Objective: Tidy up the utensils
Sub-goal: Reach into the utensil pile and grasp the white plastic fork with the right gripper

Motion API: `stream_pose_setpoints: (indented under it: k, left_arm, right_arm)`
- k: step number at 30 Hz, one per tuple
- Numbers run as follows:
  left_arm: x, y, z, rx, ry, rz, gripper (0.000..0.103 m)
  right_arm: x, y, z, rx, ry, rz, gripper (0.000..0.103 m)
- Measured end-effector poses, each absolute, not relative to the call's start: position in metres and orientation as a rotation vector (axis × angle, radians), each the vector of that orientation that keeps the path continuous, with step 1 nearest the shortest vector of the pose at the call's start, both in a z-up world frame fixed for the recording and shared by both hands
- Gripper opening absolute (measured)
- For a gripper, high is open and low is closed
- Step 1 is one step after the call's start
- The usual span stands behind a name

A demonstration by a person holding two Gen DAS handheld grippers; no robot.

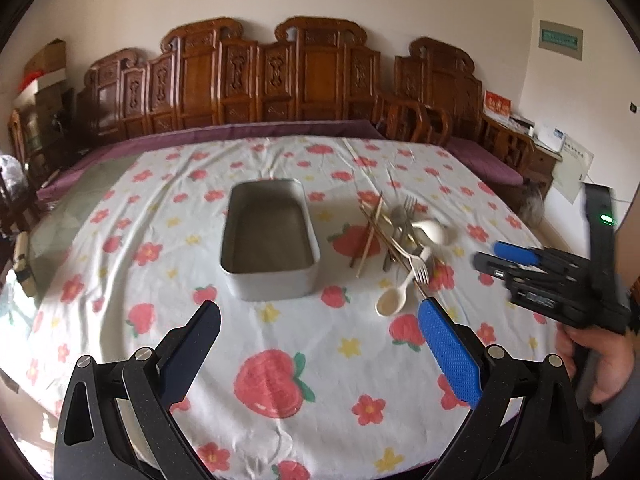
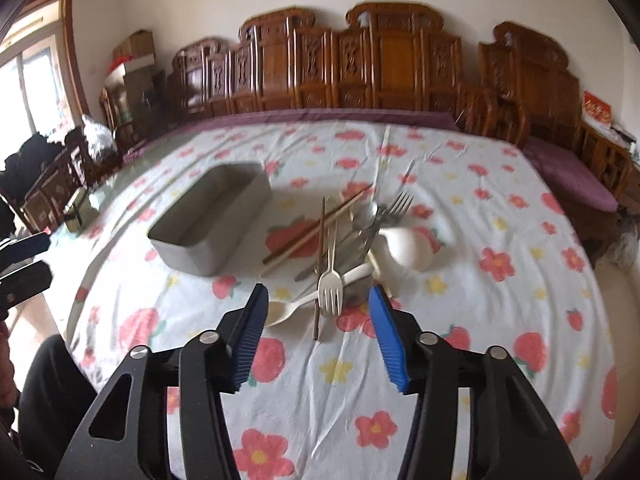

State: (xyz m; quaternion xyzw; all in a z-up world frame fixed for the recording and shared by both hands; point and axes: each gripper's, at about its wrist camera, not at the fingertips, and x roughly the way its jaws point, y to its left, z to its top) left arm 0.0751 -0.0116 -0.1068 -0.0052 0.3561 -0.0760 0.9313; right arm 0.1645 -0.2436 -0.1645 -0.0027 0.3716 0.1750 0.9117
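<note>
A grey rectangular tin (image 1: 272, 280) (image 2: 188, 256) stands empty on the flowered tablecloth. To its right lies a heap of utensils: wooden chopsticks (image 1: 372, 232) (image 2: 320, 224), metal forks (image 1: 406, 212) (image 2: 396, 206), a large white spoon (image 1: 434, 232) (image 2: 404, 246), a white plastic fork (image 1: 420, 268) (image 2: 330, 292) and a cream spoon (image 1: 392, 302) (image 2: 280, 312). My left gripper (image 1: 318, 308) hangs open in front of the tin, holding nothing. My right gripper (image 2: 318, 294) (image 1: 496, 256) hovers at the near end of the heap. The plastic fork shows between its open jaws, and the pads are clear of it.
The cloth-covered table (image 1: 280, 440) fills both views. Carved wooden benches (image 1: 260, 76) with purple cushions (image 2: 572, 176) line the wall behind. A small box (image 2: 76, 212) sits at the table's left edge. A person's hand (image 1: 600, 360) grips the right tool. My left gripper's fingers (image 2: 24, 246) show at the right wrist view's left edge.
</note>
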Motion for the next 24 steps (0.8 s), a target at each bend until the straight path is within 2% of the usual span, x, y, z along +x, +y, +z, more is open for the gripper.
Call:
stream_pose_setpoints:
  k: [12, 17, 24]
  left_arm:
    - [0.1, -0.023, -0.141, 0.031, 0.833, -0.218, 0.096]
    - [0.107, -0.027, -0.15, 0.035, 0.859, -0.221, 0.096]
    - [0.118, -0.035, -0.162, 0.078, 0.865, -0.211, 0.095]
  right_arm:
    - [0.241, -0.234, -0.235, 0.037, 0.981, 0.382, 0.039]
    - [0.253, -0.233, -0.244, 0.065, 1.014, 0.392, 0.033]
    - [0.259, -0.228, -0.247, 0.041, 1.026, 0.399, 0.031]
